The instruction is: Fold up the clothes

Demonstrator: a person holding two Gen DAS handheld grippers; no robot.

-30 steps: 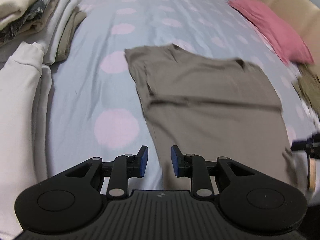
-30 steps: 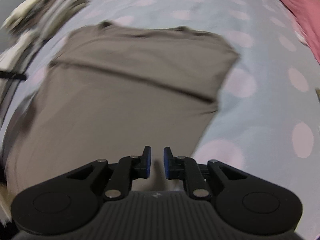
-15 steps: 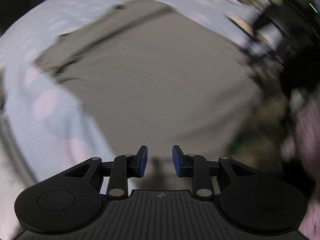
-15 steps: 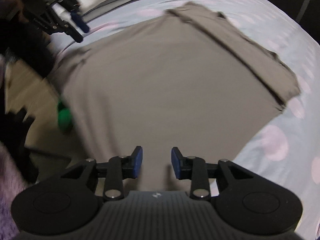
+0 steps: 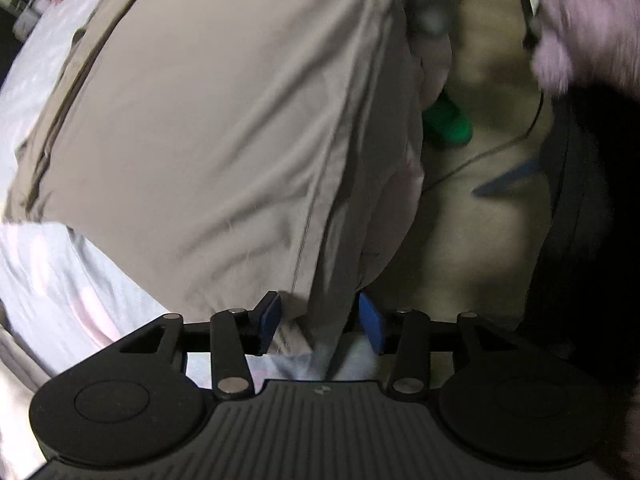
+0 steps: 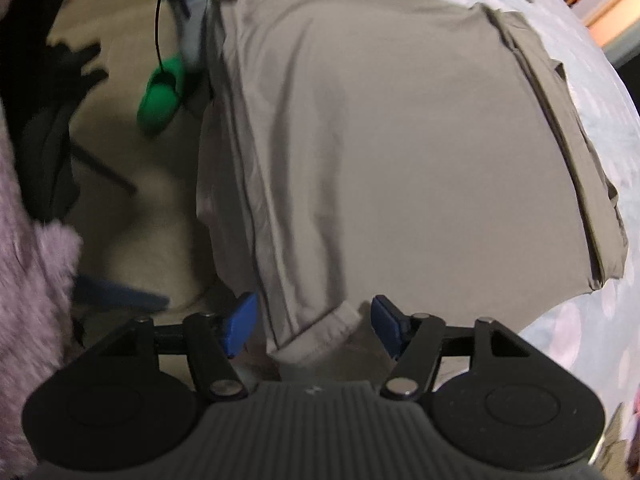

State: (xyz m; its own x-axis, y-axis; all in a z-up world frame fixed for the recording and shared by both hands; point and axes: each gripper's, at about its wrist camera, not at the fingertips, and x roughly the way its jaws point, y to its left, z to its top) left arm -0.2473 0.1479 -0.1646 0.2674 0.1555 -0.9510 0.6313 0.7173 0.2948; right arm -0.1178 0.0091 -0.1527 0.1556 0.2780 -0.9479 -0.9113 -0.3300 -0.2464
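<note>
Two tools, left tool and right tool, spread wide around hem corners of taupe T-shirt lying flat on bed, hem overhanging edge. Risk of pinching bedsheet too, or catching one layer only.

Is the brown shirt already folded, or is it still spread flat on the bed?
Mostly spread. The brown shirt lies flat; only its far end is folded over, and its hem hangs over the bed edge.

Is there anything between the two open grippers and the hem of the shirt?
Nothing visible. The shirt hem already lies between the open jaws of the left gripper and the right gripper, at the bed edge.
</note>
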